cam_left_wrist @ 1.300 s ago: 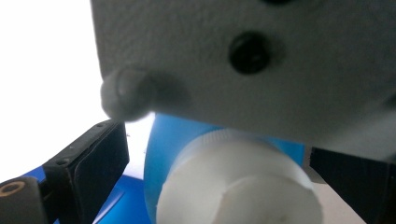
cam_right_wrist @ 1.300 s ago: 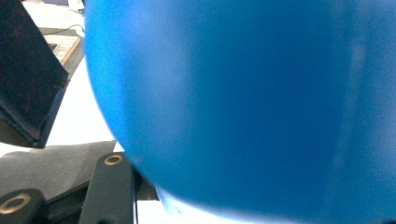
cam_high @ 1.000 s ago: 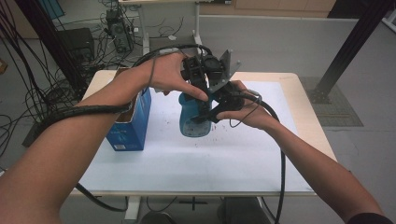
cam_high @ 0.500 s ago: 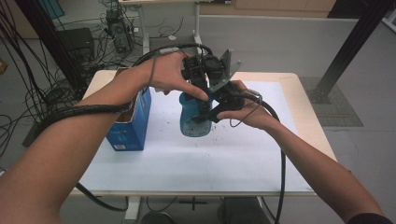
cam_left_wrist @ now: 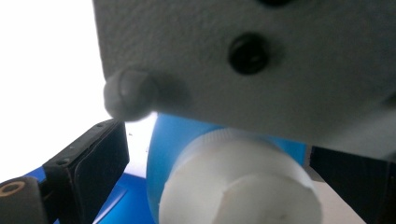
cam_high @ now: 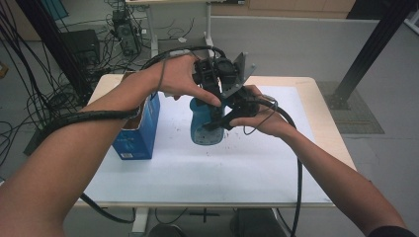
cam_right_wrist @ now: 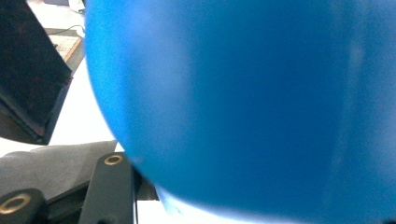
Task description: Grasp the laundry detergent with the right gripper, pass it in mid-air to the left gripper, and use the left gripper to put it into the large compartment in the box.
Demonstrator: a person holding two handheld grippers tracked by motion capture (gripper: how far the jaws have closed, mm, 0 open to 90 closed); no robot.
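A blue bottle (cam_high: pixel 203 129) with a white cap (cam_left_wrist: pixel 243 186) stands on the white sheet at the middle of the table. My left gripper (cam_high: pixel 212 81) hangs over its top, jaws pointing down. In the left gripper view the jaws straddle the cap, and a gap shows beside the left pad (cam_left_wrist: pixel 100 156). My right gripper (cam_high: pixel 221 117) comes in from the right and closes on the bottle's body. The blue bottle (cam_right_wrist: pixel 243 102) presses right up to the right gripper view, with one black finger (cam_right_wrist: pixel 109 186) against its lower left. The grey plate (cam_left_wrist: pixel 252 60) of the right gripper crosses above the cap.
A blue carton (cam_high: pixel 139 129) stands upright to the left of the bottle, under my left forearm. The white sheet (cam_high: pixel 197 173) covers most of the wooden table (cam_high: pixel 326 128). Thick cables (cam_high: pixel 296 163) trail from both grippers. Cables and equipment lie on the floor beyond the table.
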